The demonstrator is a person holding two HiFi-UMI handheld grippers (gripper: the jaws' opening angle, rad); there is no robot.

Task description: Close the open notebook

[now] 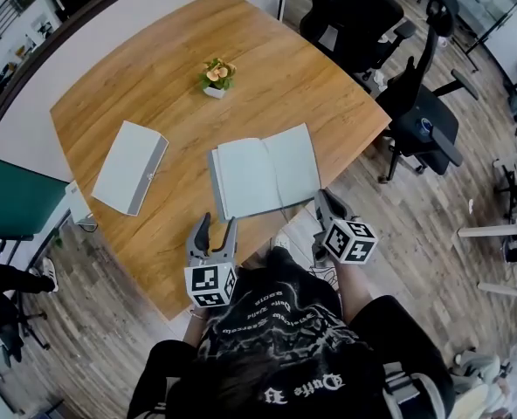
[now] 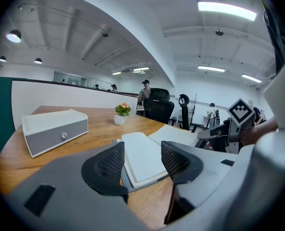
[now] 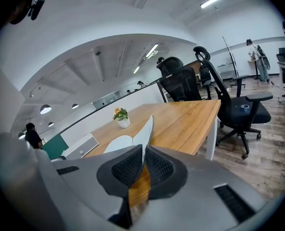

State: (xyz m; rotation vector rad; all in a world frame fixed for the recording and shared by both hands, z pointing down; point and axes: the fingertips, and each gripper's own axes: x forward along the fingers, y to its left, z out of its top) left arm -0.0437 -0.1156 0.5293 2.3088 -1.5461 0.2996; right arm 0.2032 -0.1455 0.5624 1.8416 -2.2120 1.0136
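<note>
Notebook: the notebook (image 1: 267, 175) lies open at the centre of the head view, close to the worktop's lower edge, with its spine running up the frame.
Handling: judge it light. The page block looks floppy and the cover only a little stiffer, so it will likely bow if you swing it from one corner. A hard pinch may crease the paper.
Where to hold: take the outer edge of the right-hand leaf (image 3: 145, 129), which stands raised in the right gripper view.
Right gripper: your right gripper (image 1: 326, 206) has its jaws pressed together on that thin edge, at the notebook's lower right.
Left gripper: your left gripper (image 1: 217, 227) has its jaws spread and empty, just below the left page.
Worktop: the wooden worktop (image 1: 154, 68) also carries a grey box (image 1: 129, 166) at left and a potted plant (image 1: 217, 77) above, both well apart from the notebook.
</note>
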